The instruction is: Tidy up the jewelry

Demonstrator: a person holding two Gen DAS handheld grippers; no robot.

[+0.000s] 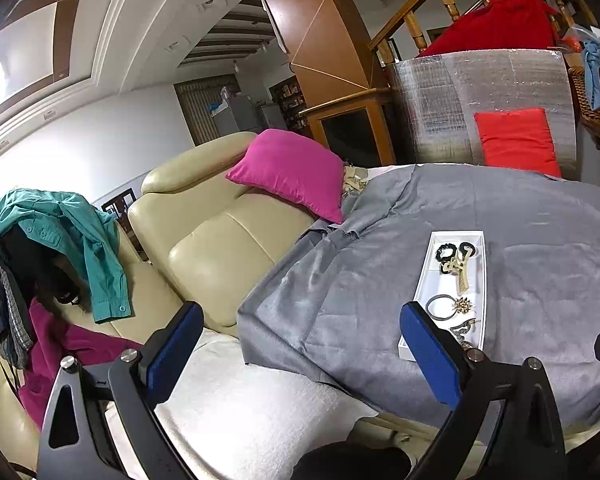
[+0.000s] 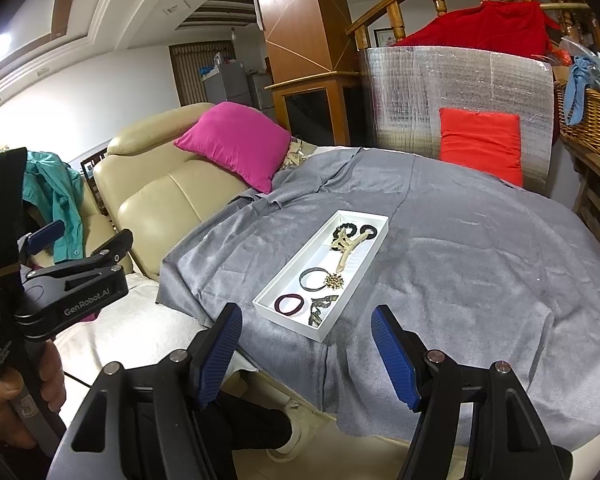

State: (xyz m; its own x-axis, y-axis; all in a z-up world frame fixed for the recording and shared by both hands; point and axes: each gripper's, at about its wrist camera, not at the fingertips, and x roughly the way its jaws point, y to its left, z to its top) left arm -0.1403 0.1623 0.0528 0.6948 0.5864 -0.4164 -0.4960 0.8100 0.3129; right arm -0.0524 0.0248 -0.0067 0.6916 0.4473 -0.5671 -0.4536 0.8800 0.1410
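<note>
A white divided tray [image 2: 374, 246] lies on the grey cloth [image 2: 460, 264]. It holds a beige claw clip [image 2: 350, 250], black hair ties [image 2: 368, 231], a grey ring with a gold brooch [image 2: 334, 281], a dark red hair tie [image 2: 290, 304] and a patterned bow [image 2: 320, 308]. The tray also shows in the left wrist view [image 1: 422, 280]. My right gripper [image 2: 306, 326] is open and empty, just in front of the tray. My left gripper [image 1: 300, 324] is open and empty, left of the tray, over the cloth's edge; it also shows in the right wrist view [image 2: 76, 236].
A beige leather sofa [image 2: 160, 196] with a pink cushion [image 2: 236, 140] stands left of the table. Clothes [image 1: 60, 232] hang over it. A silver foil panel [image 2: 460, 92], a red cushion [image 2: 480, 144] and a wicker basket [image 2: 592, 120] stand behind.
</note>
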